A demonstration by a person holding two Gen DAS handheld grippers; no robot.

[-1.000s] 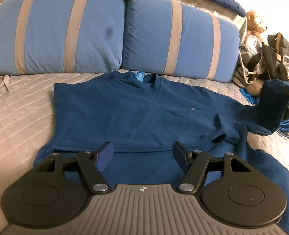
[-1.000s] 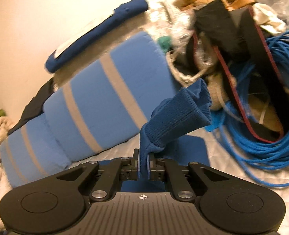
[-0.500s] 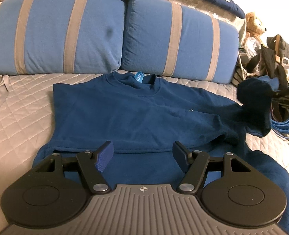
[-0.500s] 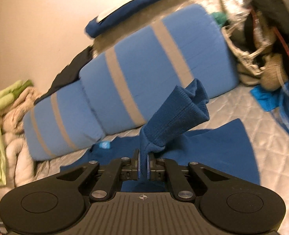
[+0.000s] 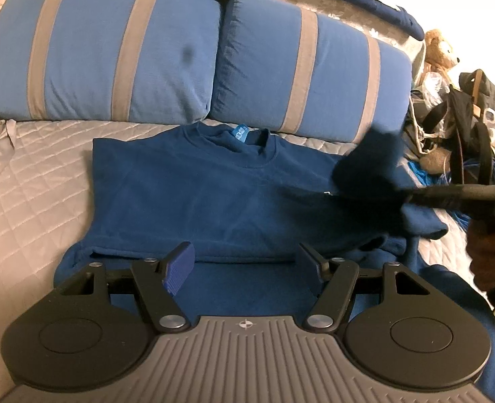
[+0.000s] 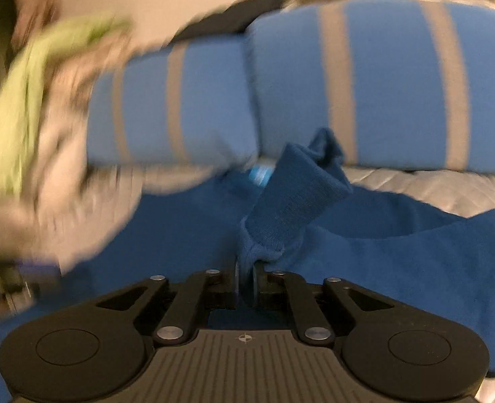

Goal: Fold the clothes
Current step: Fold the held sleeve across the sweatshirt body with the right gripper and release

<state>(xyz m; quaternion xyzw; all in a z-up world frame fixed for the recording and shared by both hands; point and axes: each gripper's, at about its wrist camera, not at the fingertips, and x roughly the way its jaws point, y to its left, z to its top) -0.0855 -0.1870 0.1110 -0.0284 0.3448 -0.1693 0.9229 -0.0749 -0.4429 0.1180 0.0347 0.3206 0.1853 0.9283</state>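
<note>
A dark blue sweatshirt lies flat on the grey quilted bed, collar towards the pillows, its left side folded in. My left gripper is open and empty, hovering over the sweatshirt's lower hem. My right gripper is shut on the ribbed sleeve cuff and holds it above the sweatshirt's body. In the left wrist view the raised cuff shows blurred over the right chest, with the right gripper coming in from the right edge.
Two blue pillows with grey stripes stand behind the collar. Bags, straps, blue cable and a teddy bear pile up at the right of the bed. Green and cream laundry lies at the left.
My right gripper has carried the sleeve cuff leftwards, from over the clutter at the bed's right edge to above the sweatshirt's chest. The left gripper has stayed still and open.
</note>
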